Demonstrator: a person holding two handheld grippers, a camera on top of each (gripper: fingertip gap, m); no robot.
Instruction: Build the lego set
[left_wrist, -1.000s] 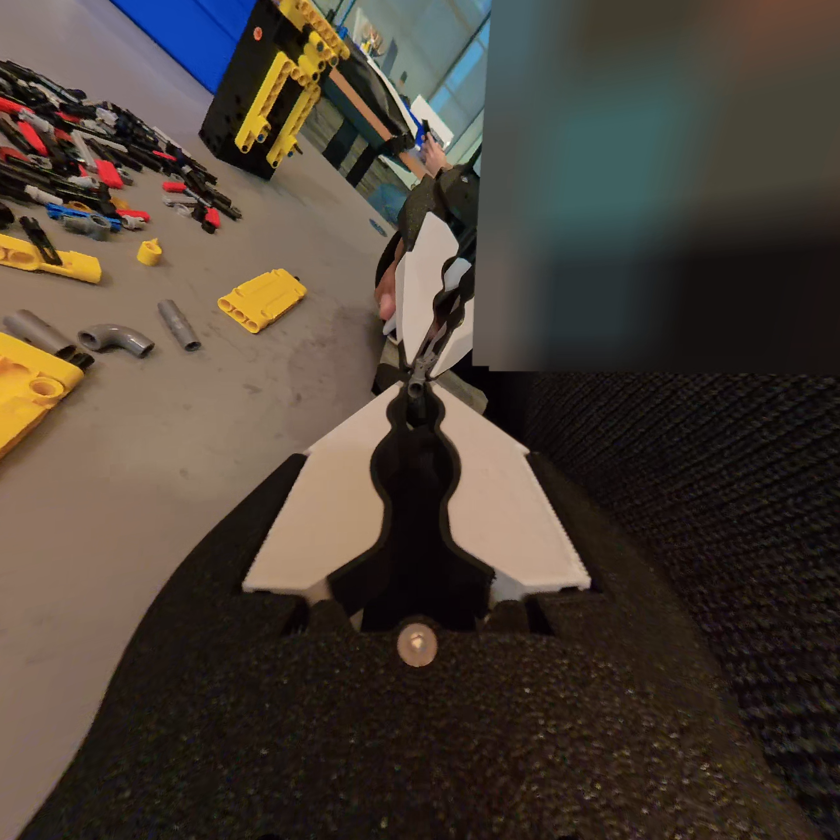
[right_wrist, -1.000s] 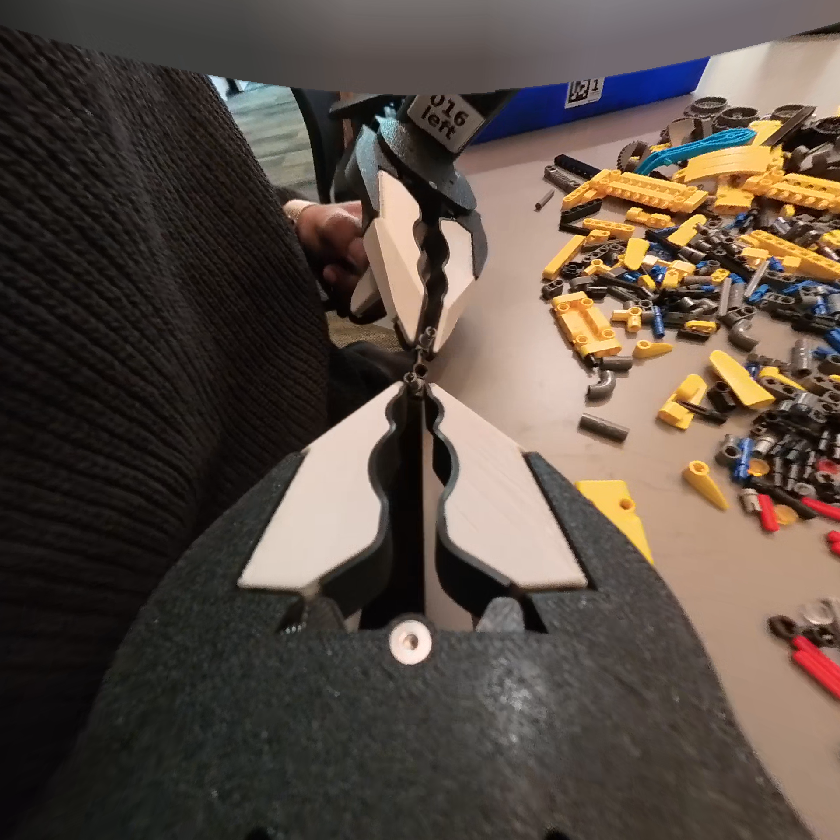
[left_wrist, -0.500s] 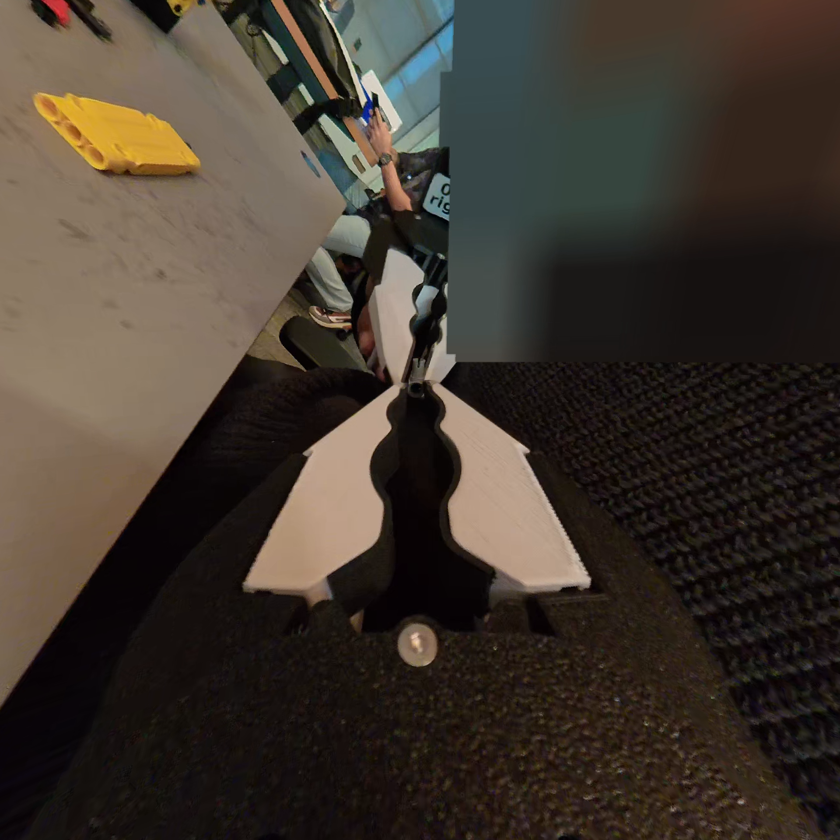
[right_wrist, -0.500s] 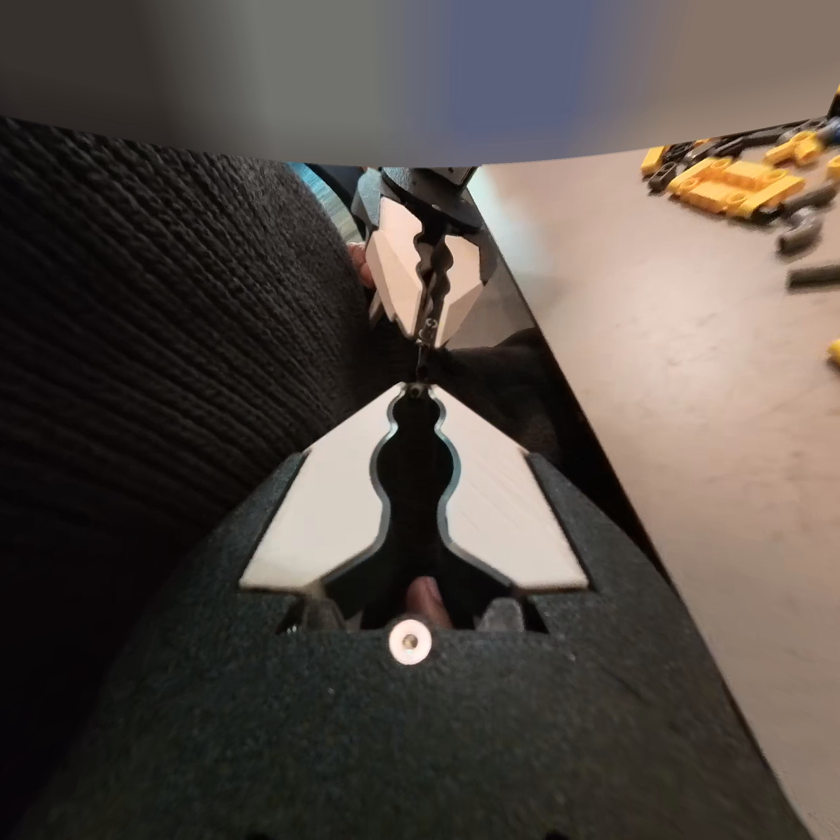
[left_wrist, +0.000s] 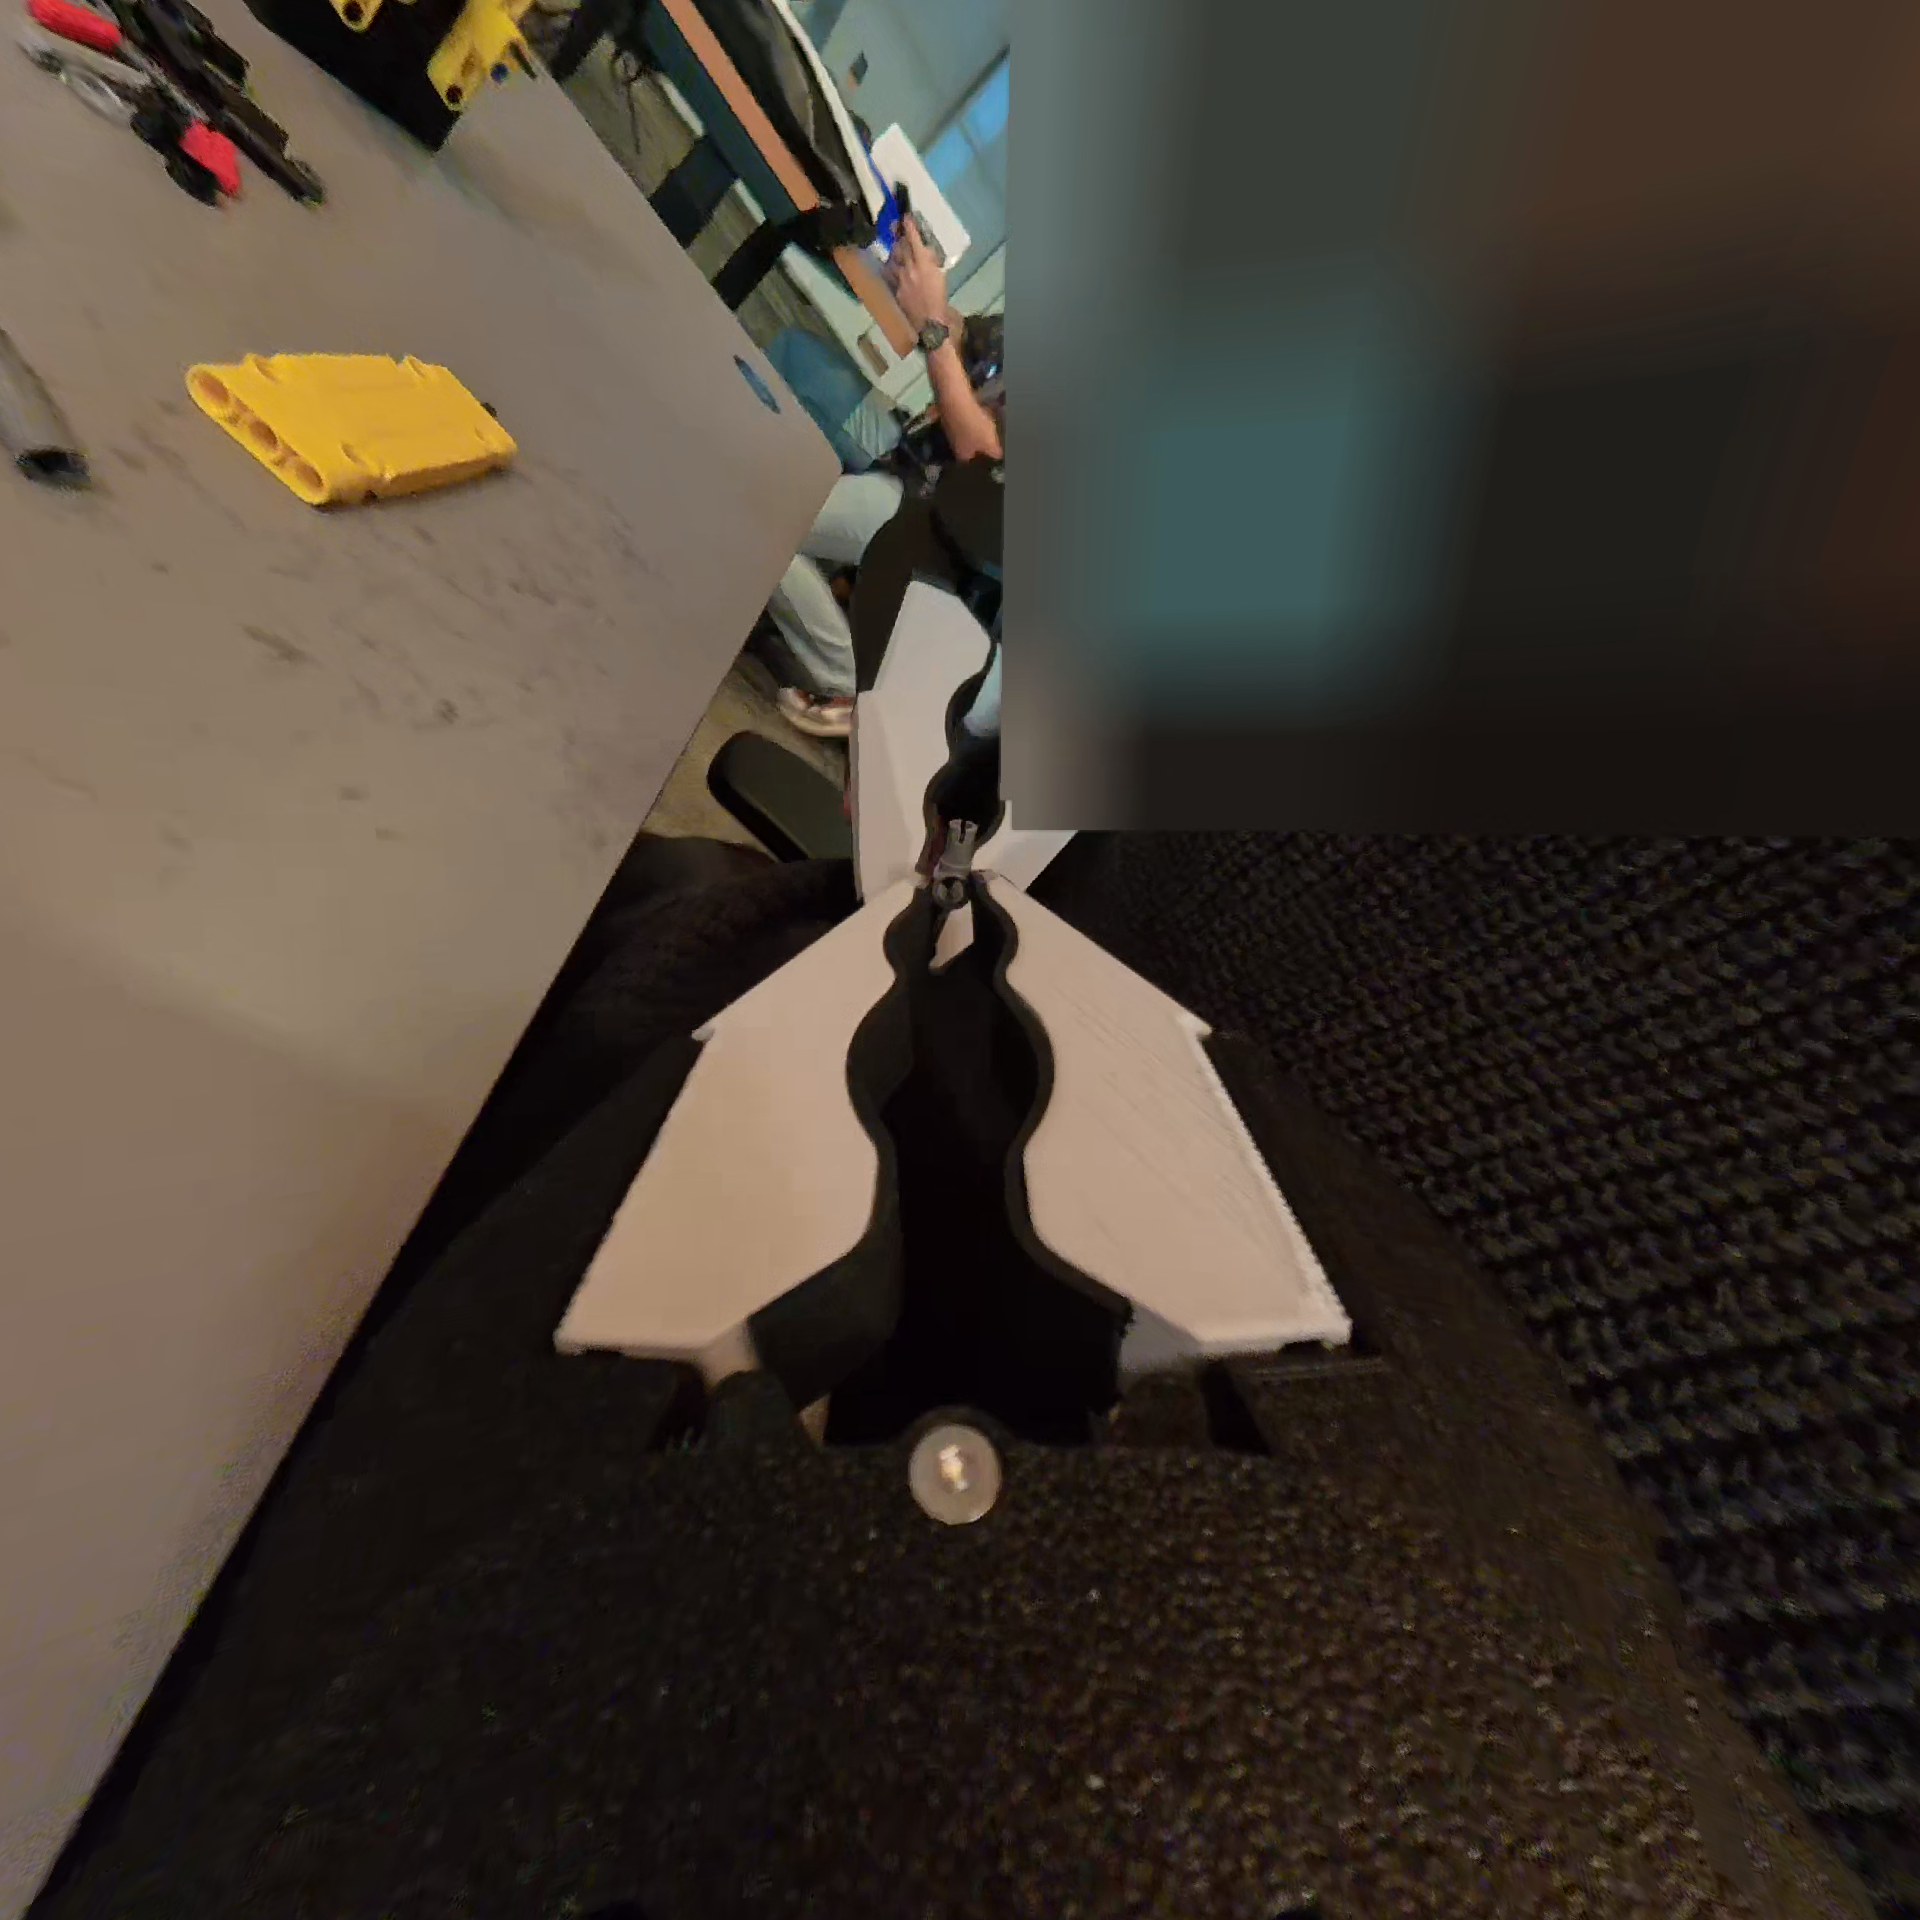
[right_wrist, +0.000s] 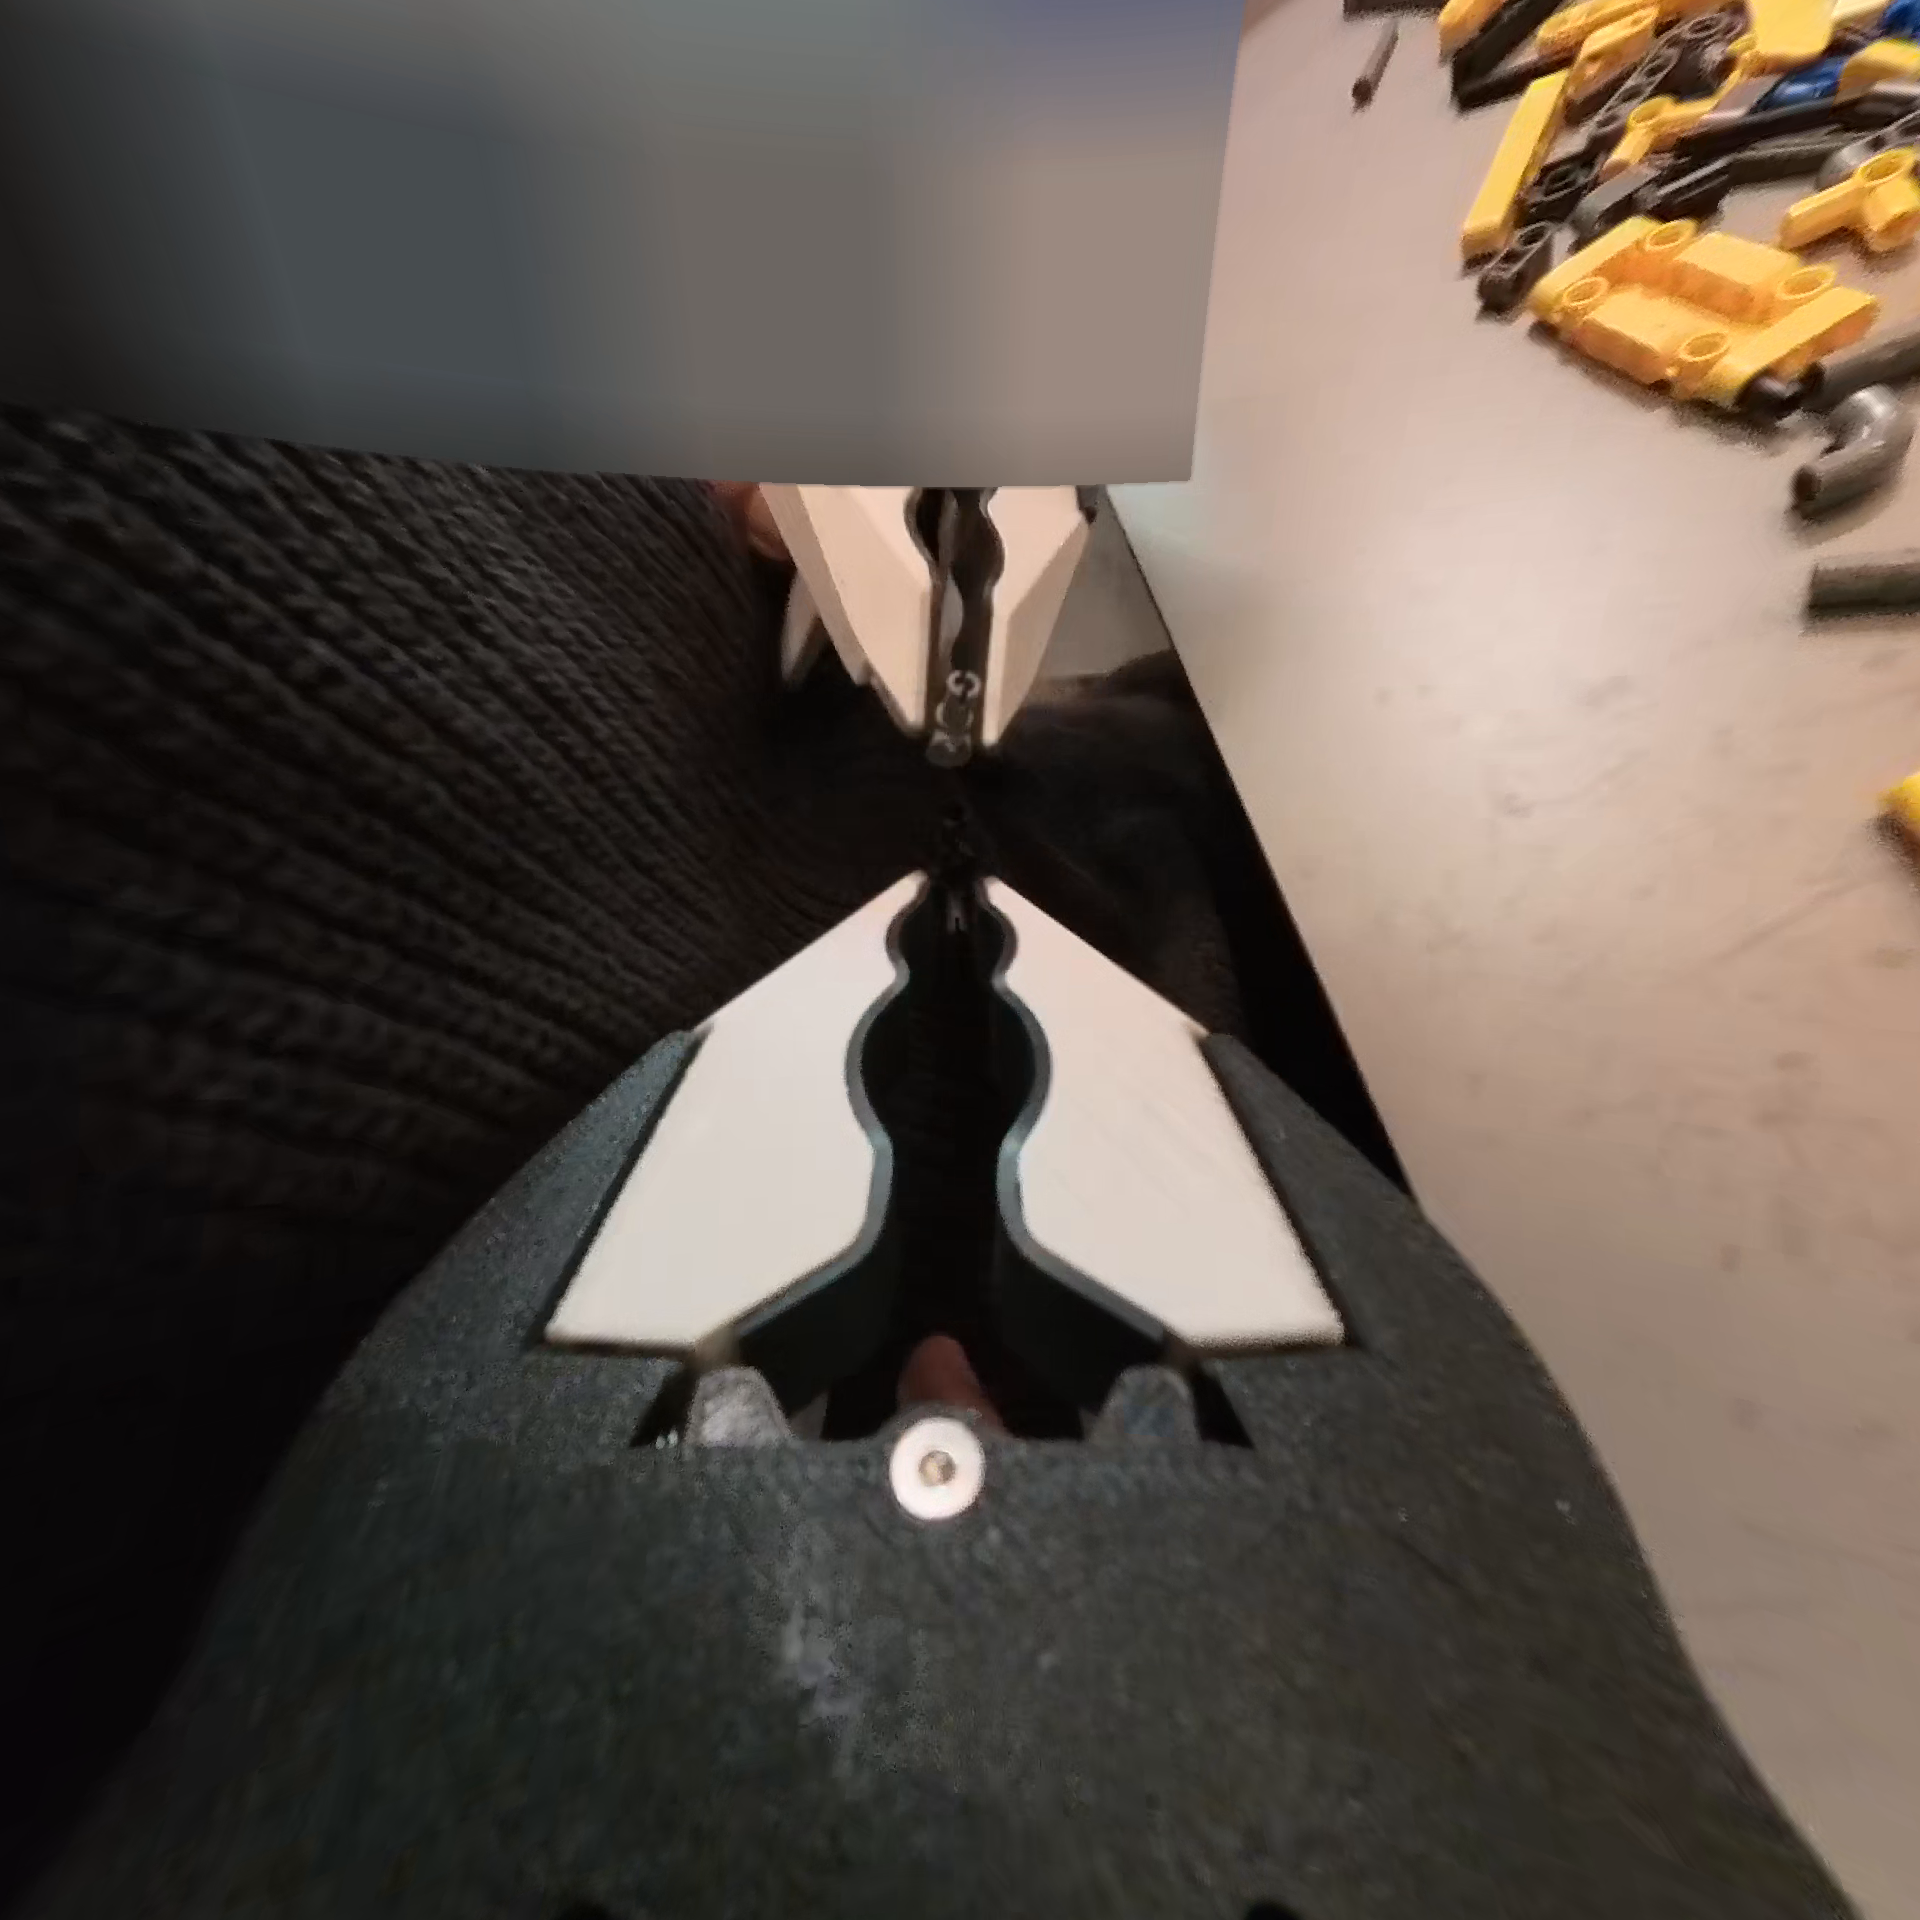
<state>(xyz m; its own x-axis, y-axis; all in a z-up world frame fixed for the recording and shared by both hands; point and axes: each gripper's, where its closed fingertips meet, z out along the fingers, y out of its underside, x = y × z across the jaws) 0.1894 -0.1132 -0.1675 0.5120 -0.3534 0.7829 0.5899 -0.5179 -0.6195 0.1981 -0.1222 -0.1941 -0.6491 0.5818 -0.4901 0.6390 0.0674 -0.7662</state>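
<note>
tips of left hand-held gripper (left_wrist: 951, 896) and right hand-held gripper (right_wrist: 956, 883) facing, pinching small pieces.

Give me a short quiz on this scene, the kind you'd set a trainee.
1. True or false: the left gripper and the right gripper meet tip to tip above the table.
2. What colour is the flat panel lying alone on the table in the left wrist view? A red, B yellow, C blue.
3. Fill in: both grippers' jaws are ___ on the small part between them.

Key
1. False: they meet beside the table's edge, in front of a dark knitted sweater.
2. B.
3. Shut.
</note>
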